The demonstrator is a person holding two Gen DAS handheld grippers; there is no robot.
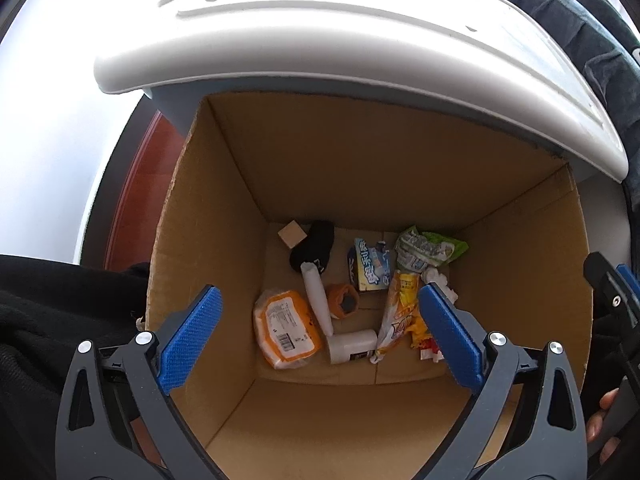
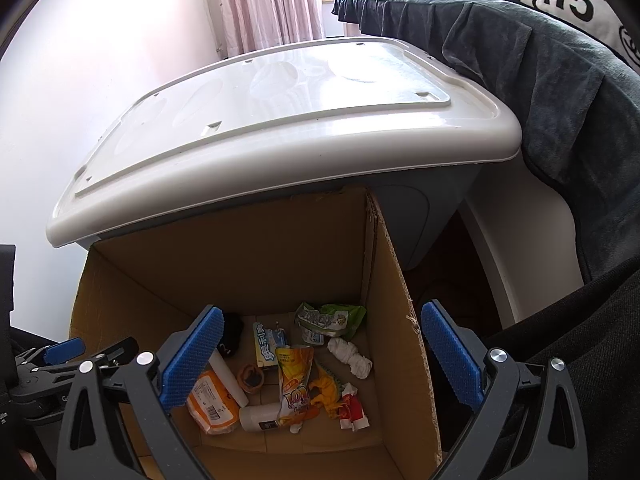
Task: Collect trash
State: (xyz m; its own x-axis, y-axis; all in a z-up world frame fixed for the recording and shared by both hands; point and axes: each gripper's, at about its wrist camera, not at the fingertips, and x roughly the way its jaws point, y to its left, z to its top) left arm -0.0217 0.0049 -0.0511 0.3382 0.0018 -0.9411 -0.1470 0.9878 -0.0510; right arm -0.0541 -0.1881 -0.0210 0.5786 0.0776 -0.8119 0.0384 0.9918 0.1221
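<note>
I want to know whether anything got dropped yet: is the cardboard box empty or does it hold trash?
It holds trash. The cardboard box has wrappers, a white bottle and an orange packet lying on its floor.

Wrappers (image 1: 404,312), a bottle (image 1: 352,346) and a sock (image 1: 316,246) lie in a cardboard box (image 1: 360,168), its far edge under a plastic lid (image 1: 360,52)
</note>
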